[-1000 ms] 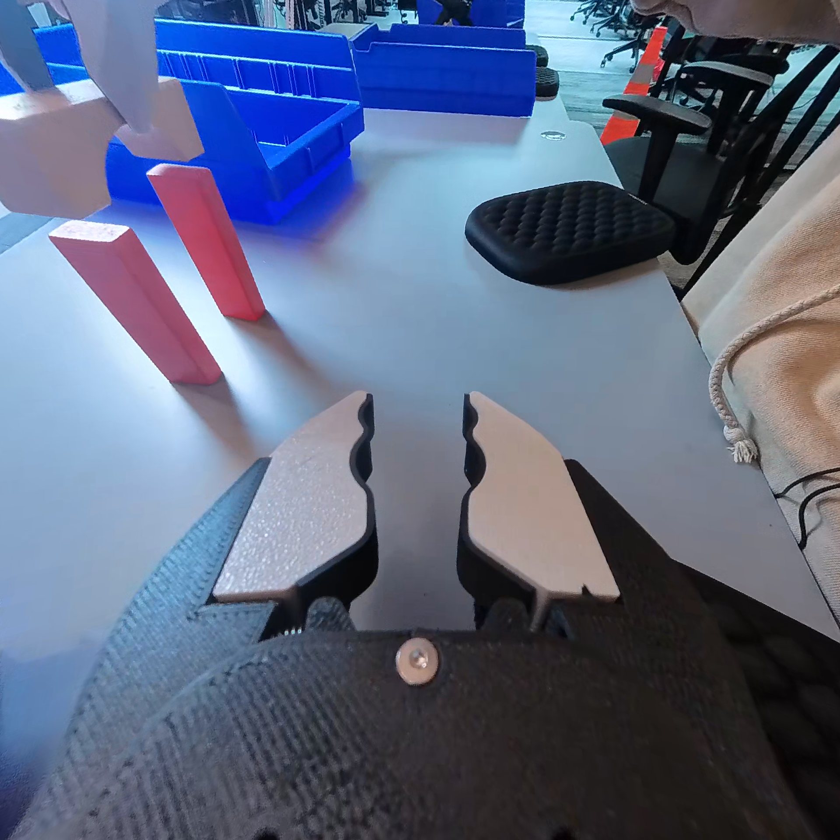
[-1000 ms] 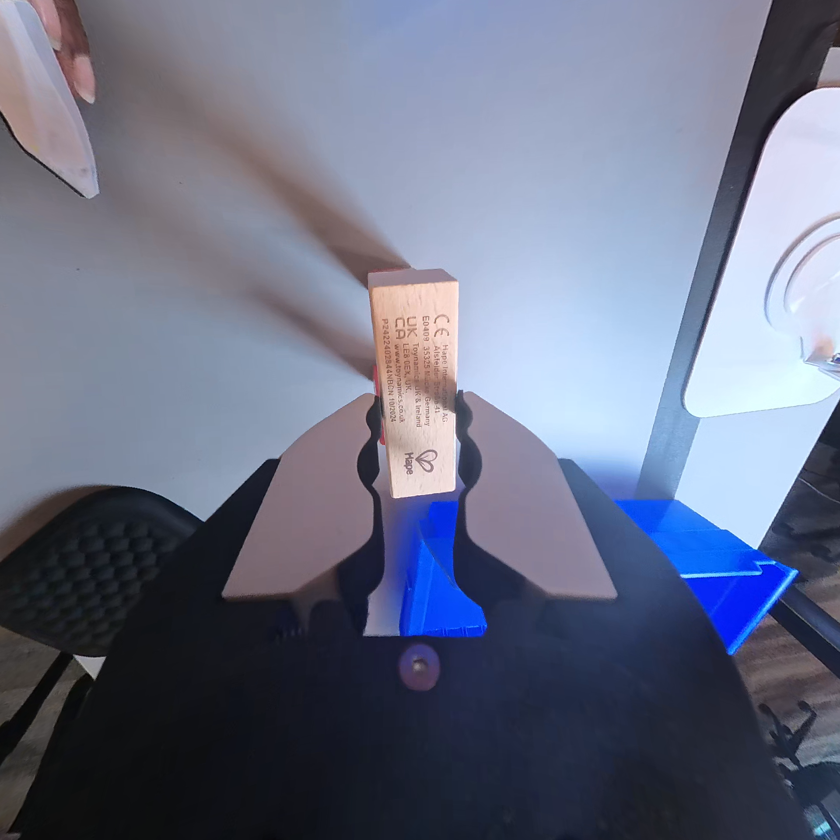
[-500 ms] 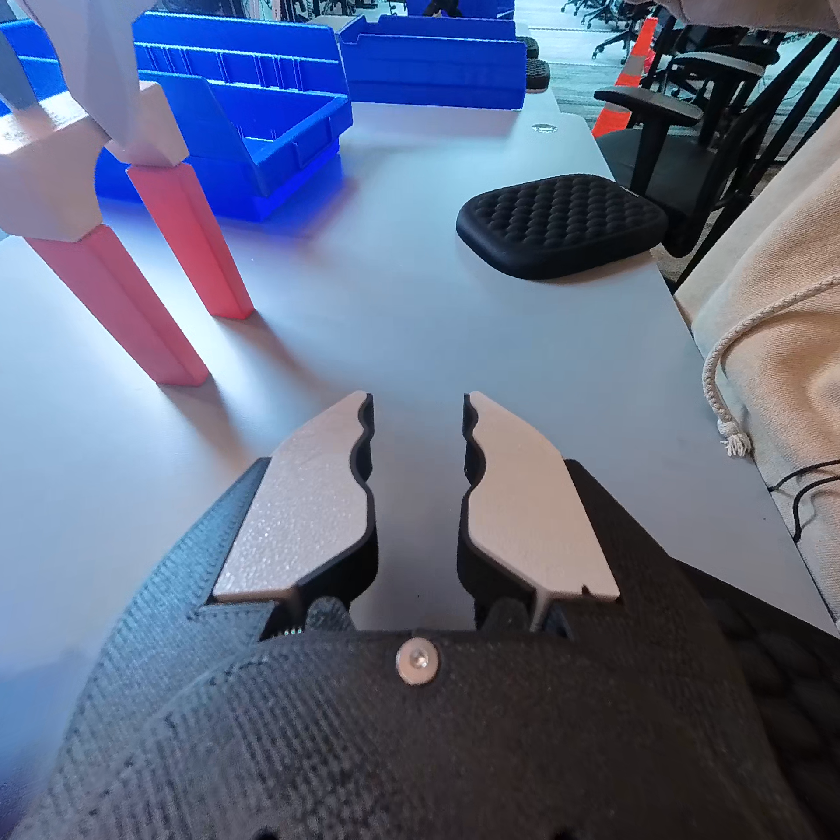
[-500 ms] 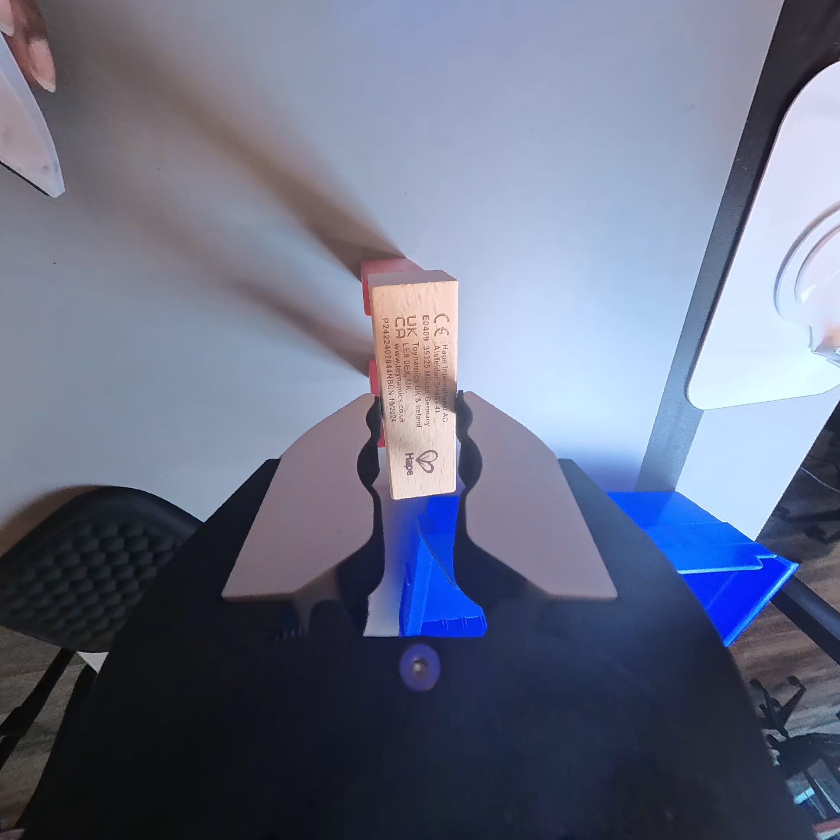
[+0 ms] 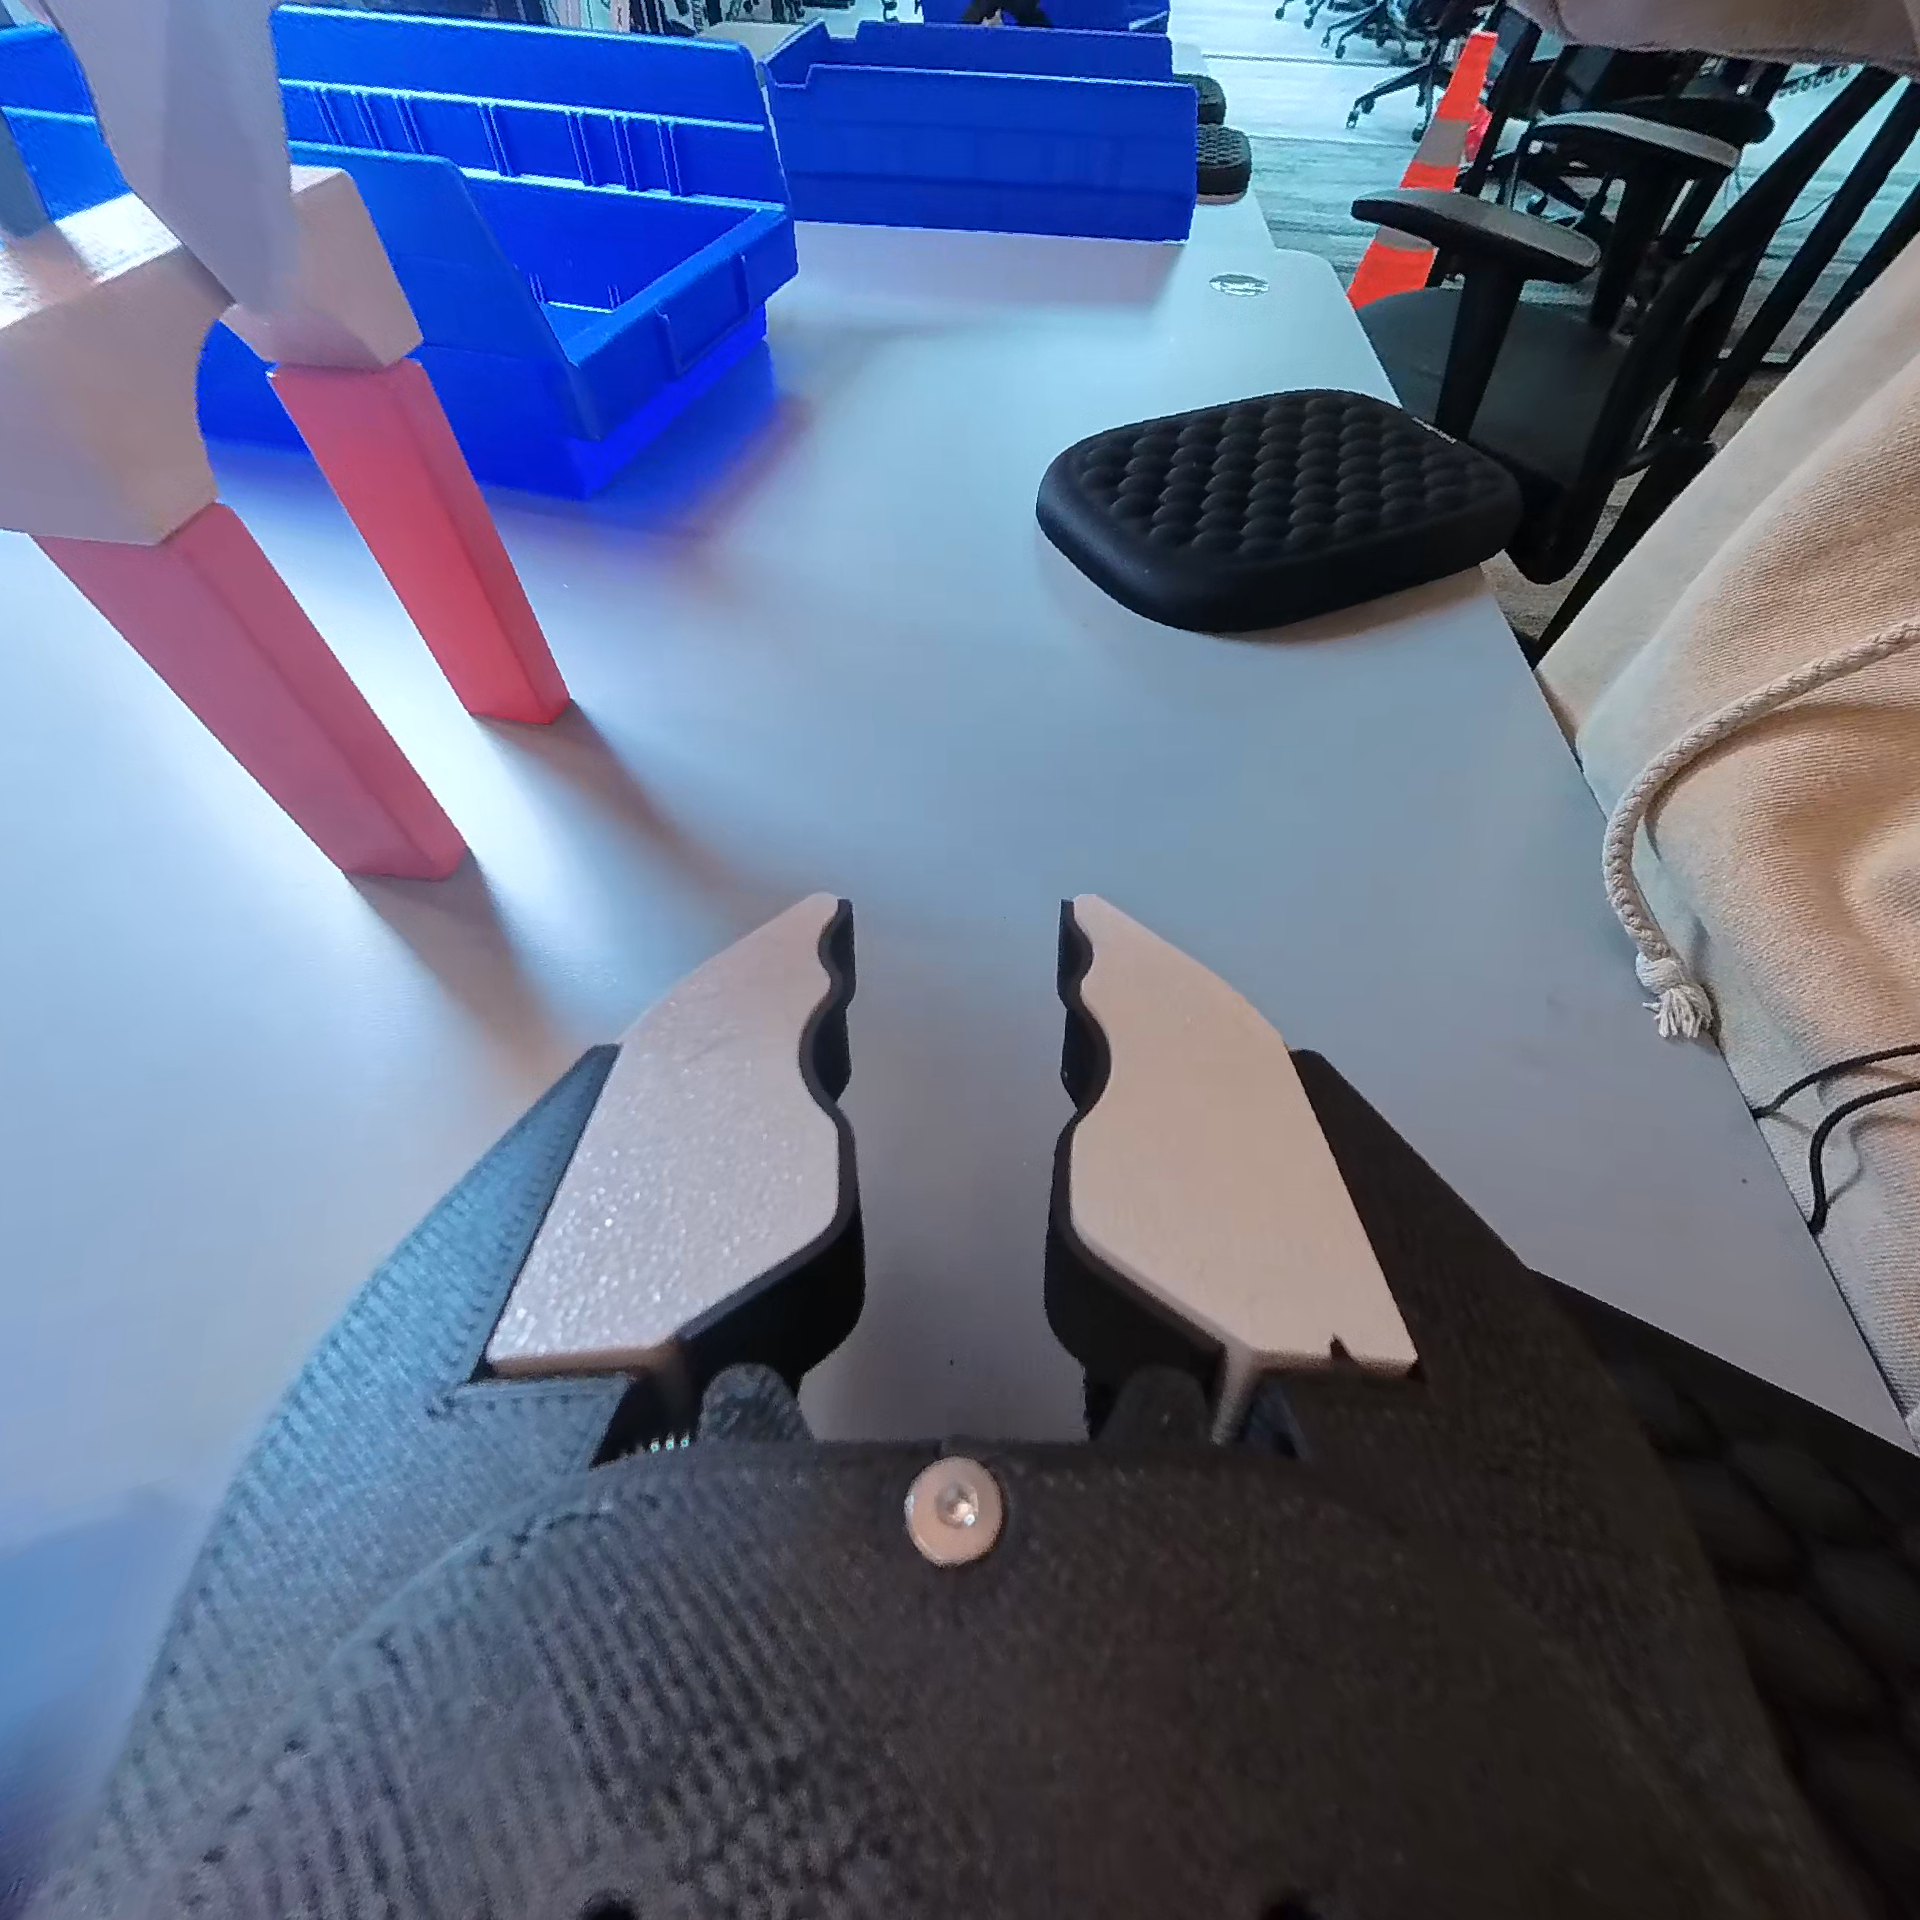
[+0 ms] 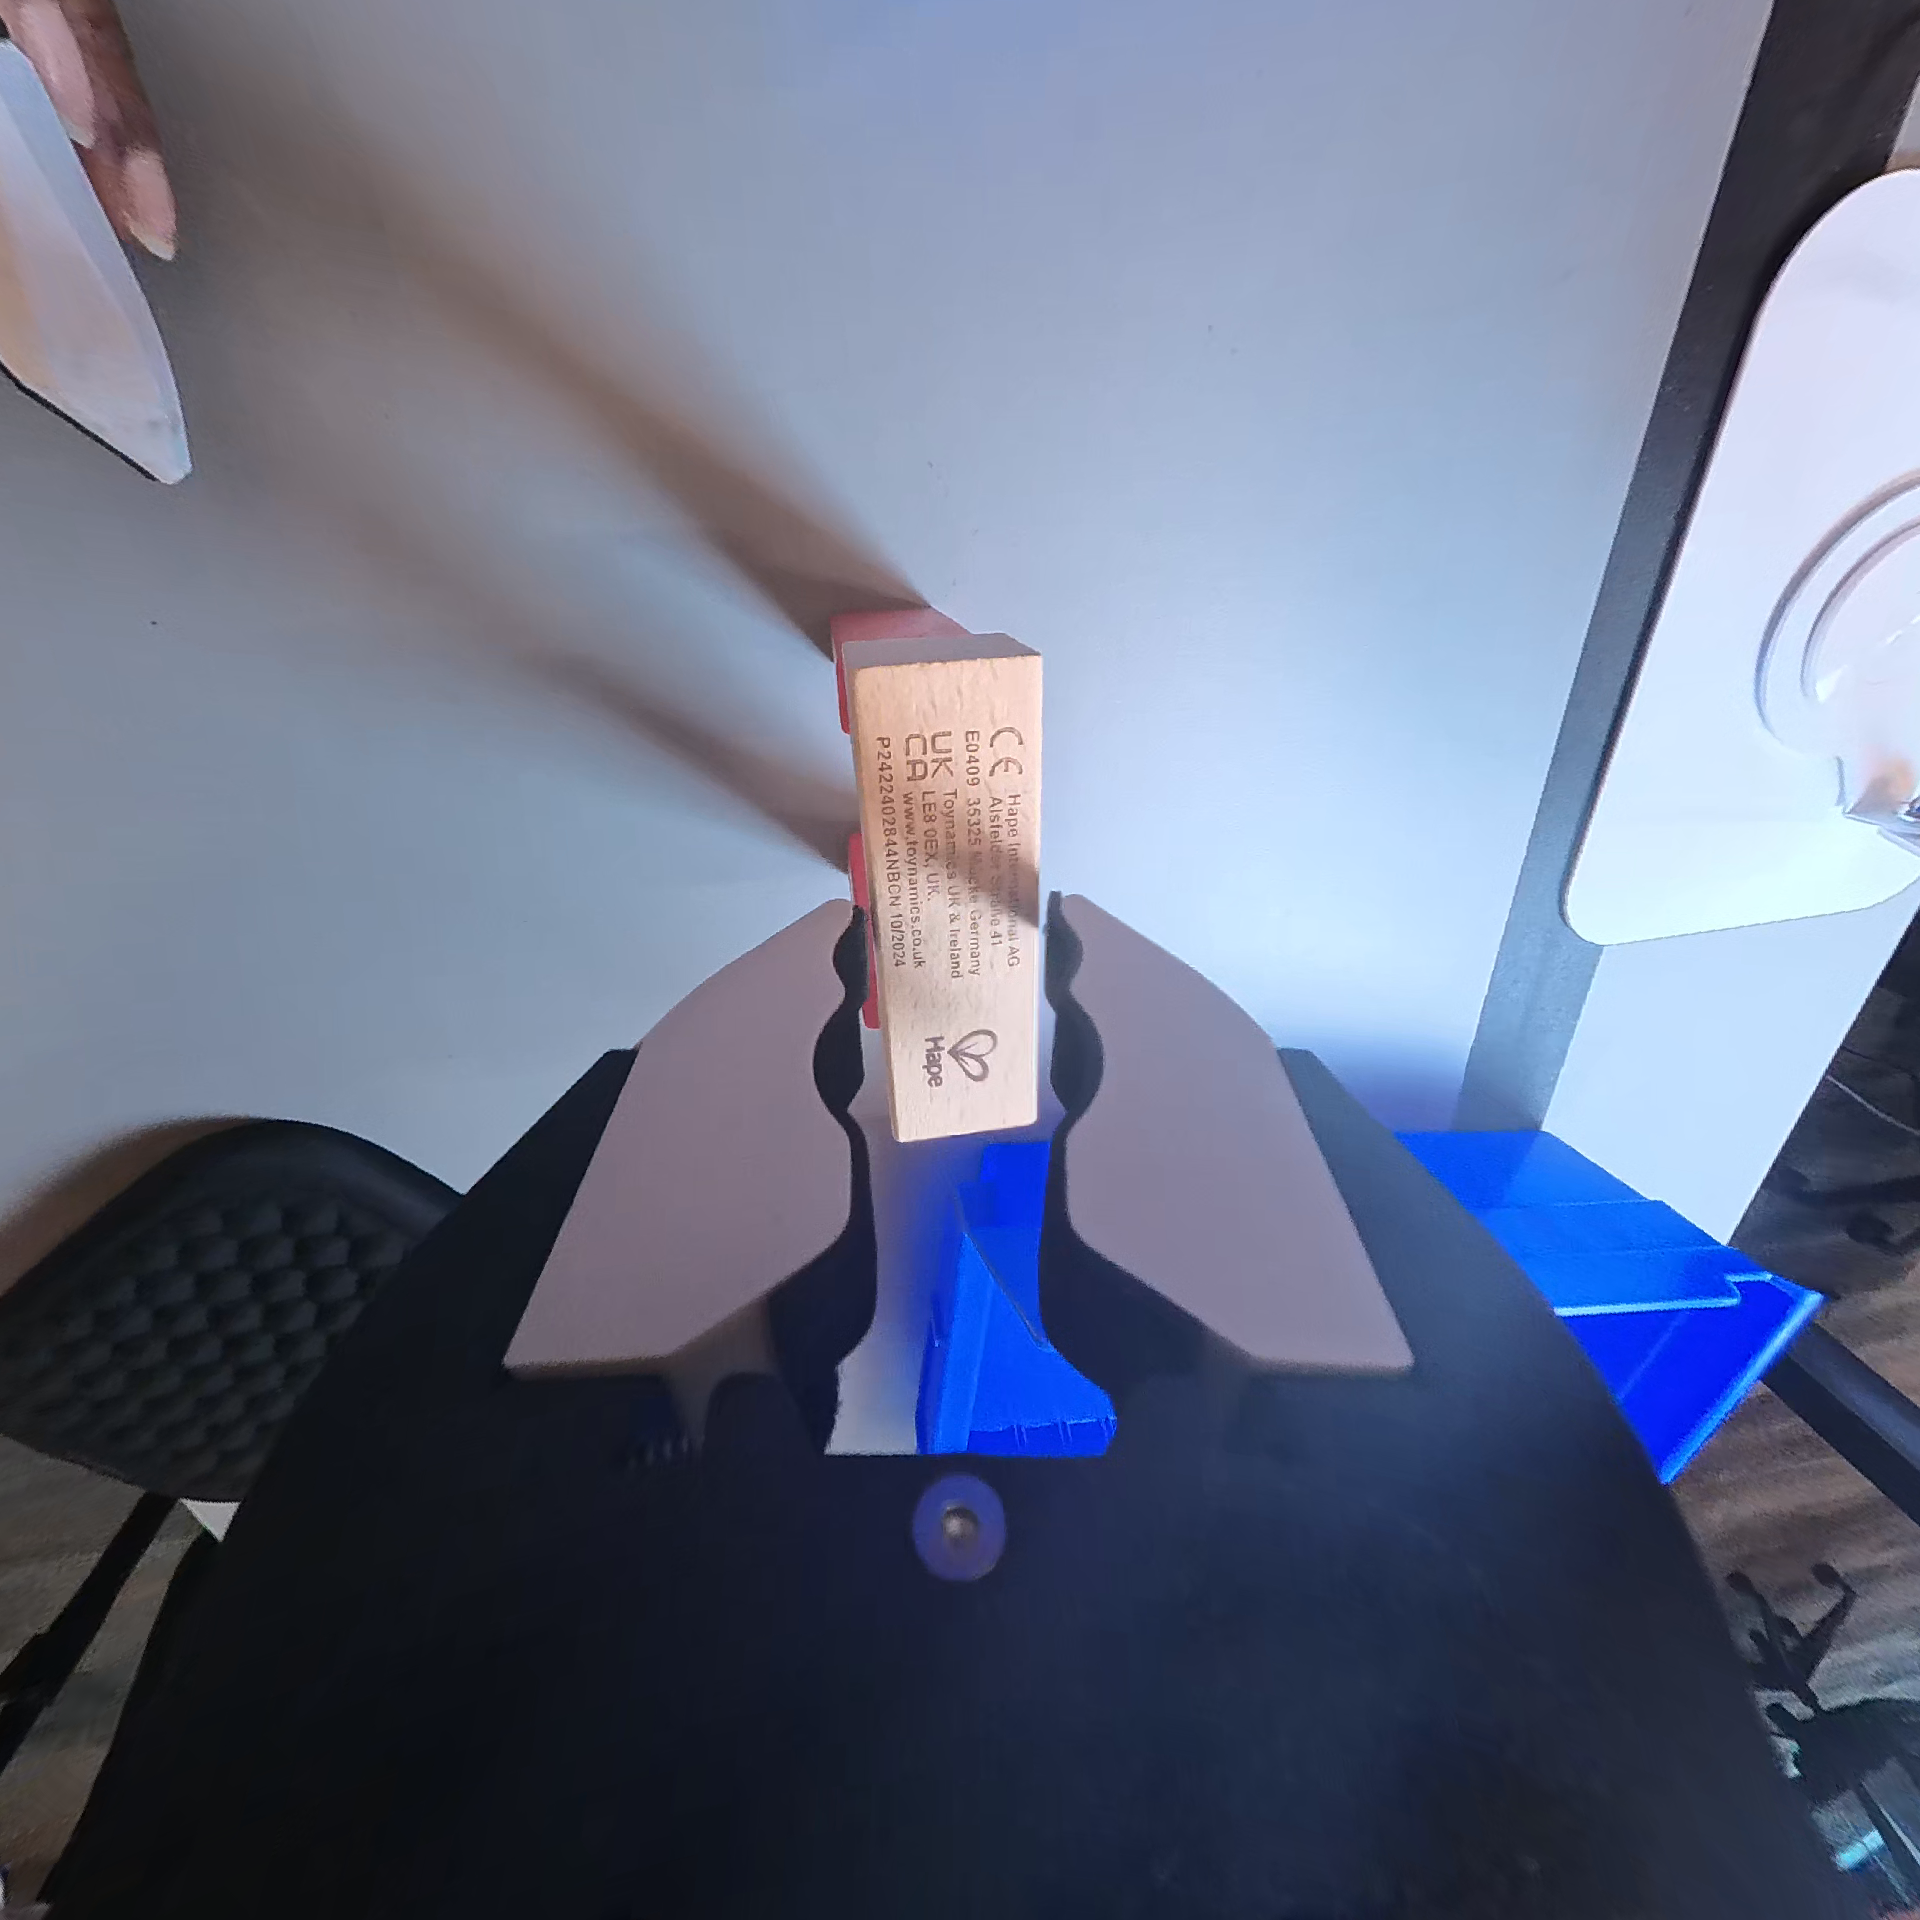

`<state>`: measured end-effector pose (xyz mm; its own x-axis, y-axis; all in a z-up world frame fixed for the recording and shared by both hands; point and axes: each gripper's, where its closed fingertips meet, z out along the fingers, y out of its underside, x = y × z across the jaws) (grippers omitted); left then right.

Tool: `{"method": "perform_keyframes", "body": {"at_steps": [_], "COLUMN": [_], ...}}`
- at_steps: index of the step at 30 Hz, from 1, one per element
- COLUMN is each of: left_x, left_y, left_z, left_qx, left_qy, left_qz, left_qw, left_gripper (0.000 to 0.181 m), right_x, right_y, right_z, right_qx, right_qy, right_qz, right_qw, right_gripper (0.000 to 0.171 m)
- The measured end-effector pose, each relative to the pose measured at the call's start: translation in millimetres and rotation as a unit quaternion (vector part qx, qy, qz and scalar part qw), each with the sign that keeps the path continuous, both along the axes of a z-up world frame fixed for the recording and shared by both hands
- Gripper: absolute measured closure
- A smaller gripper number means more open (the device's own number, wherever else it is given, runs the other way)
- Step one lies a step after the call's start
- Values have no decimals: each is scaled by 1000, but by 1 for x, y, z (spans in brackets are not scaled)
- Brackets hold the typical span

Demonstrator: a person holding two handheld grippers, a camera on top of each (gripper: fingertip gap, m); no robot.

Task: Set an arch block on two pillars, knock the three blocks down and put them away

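Note:
A plain wooden arch block [image 5: 94,416] rests with one leg on each of two upright red pillars [image 5: 260,696] [image 5: 416,540] at the left of the grey table [image 5: 935,675]. My right gripper [image 6: 951,914] is shut on the arch block [image 6: 951,831] from above, and the pillar tops [image 6: 883,629] peek out on the block's left side. One of its fingers [image 5: 197,156] shows in the left wrist view. My left gripper [image 5: 956,914] is open and empty, low over the table to the right of the pillars.
Blue bins [image 5: 623,270] [image 5: 987,135] stand behind the pillars. A black padded cushion [image 5: 1278,509] lies at the table's right edge, beside a person in a beige hoodie [image 5: 1766,727]. Office chairs [image 5: 1507,239] stand beyond. A blue bin [image 6: 1610,1247] also shows in the right wrist view.
The right gripper has lowered the arch block from above the pillars onto their tops. The left gripper has stayed open and nearly still.

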<state>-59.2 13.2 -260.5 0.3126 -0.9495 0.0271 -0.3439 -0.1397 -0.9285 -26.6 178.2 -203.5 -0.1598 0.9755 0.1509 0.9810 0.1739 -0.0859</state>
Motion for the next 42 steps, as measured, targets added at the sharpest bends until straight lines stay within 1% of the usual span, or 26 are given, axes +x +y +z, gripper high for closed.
{"method": "perform_keyframes", "body": {"at_steps": [15,18,22,27,32,38,42], "left_x": [2,2,1,1,2,3,3], "left_y": [-2,-2,-1,1,3,7,9], "left_z": [-5,-5,-4,-5,-4,-4,-3], "left_qx": [-1,0,2,-5,-8,-16,-20], "left_qy": [11,11,9,6,2,-2,-8], "left_qz": [-5,-5,-2,1,9,19,24], "left_qw": [1000,1000,1000,1000,1000,1000,999], "left_gripper": [143,143,144,144,144,145,146], "right_x": [6,9,17,41,59,54,41], "right_y": [1,2,-1,-7,-14,-13,-7], "right_z": [8,12,21,20,-2,-48,-57], "right_qx": [-5,-5,-13,-20,-30,-46,-61], "right_qy": [25,51,128,230,324,412,471], "right_qz": [-7,-12,-22,-45,-79,-116,-120], "right_qw": [1000,999,991,972,942,903,872], "right_gripper": [127,124,118,109,106,106,110]}}
